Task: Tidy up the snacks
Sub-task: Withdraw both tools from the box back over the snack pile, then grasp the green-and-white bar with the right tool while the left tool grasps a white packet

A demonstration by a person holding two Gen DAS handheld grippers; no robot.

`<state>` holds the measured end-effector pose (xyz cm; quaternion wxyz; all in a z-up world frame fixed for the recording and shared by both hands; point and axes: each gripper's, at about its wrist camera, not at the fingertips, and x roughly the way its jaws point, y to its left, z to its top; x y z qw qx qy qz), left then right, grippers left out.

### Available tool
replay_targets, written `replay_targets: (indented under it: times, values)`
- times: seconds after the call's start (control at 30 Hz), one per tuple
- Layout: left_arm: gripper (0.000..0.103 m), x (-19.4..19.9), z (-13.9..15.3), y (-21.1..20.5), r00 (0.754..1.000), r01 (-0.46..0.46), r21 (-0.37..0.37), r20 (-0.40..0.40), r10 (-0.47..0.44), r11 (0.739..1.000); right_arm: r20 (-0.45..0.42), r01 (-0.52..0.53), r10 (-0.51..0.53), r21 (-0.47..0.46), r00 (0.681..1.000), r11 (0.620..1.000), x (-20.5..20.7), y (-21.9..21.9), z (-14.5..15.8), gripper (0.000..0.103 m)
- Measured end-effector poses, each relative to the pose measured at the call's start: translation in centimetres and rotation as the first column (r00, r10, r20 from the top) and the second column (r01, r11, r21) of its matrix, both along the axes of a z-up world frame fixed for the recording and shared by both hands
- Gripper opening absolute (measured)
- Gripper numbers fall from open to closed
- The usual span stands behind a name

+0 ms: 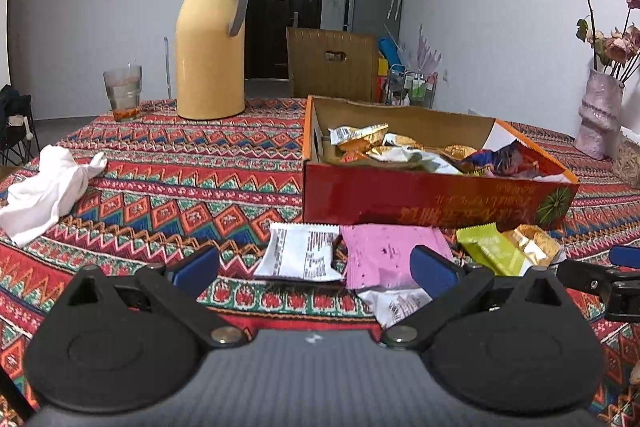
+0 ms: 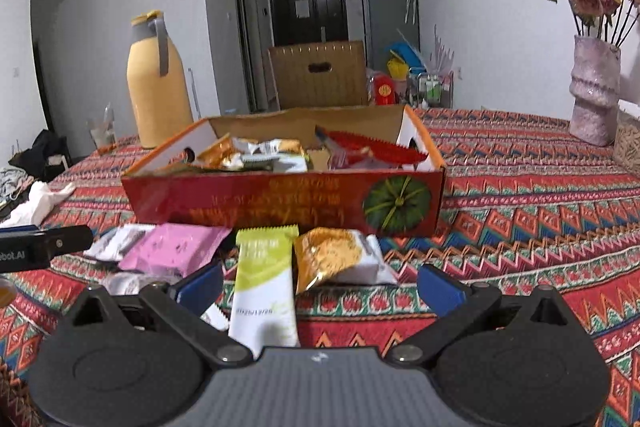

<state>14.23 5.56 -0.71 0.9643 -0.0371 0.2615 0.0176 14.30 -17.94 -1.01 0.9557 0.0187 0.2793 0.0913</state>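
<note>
Right wrist view: your right gripper (image 2: 319, 289) stood spread over a green-and-white packet (image 2: 264, 287) beside a gold one (image 2: 334, 257). Your left gripper (image 1: 316, 269) was spread too, above white (image 1: 300, 255) and pink packets (image 1: 386, 255). Behind, the red box (image 2: 280, 205) held what looked like more snacks, on the patterned tablecloth (image 2: 520, 195); farther back, a yellow jug (image 1: 210, 47).

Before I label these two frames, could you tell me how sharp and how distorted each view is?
Left wrist view: mostly sharp, print on the white packet almost legible; fisheye bends the red box and walls, corners vignetted. Right wrist view: softer, slightly smeared on the green packet and box lettering; same barrel distortion, the vase leaning at the edge. Both: flat indoor light, faint shadows.
</note>
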Motion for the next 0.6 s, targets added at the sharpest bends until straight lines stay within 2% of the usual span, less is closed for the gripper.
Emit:
replay_targets:
  times: [0.33,0.6]
  values:
    - [0.103,0.3,-0.7,0.9,1.0,0.011,-0.074,-0.016,-0.012,0.997,-0.049,-0.009,0.008,-0.025,0.999,1.0,0.8,0.9,-1.1,0.103]
    - [0.103,0.2,-0.7,0.9,1.0,0.019,-0.079,-0.017,-0.02,0.997,-0.078,-0.022,0.017,-0.058,0.997,0.998,1.4,1.6,-1.7,0.103]
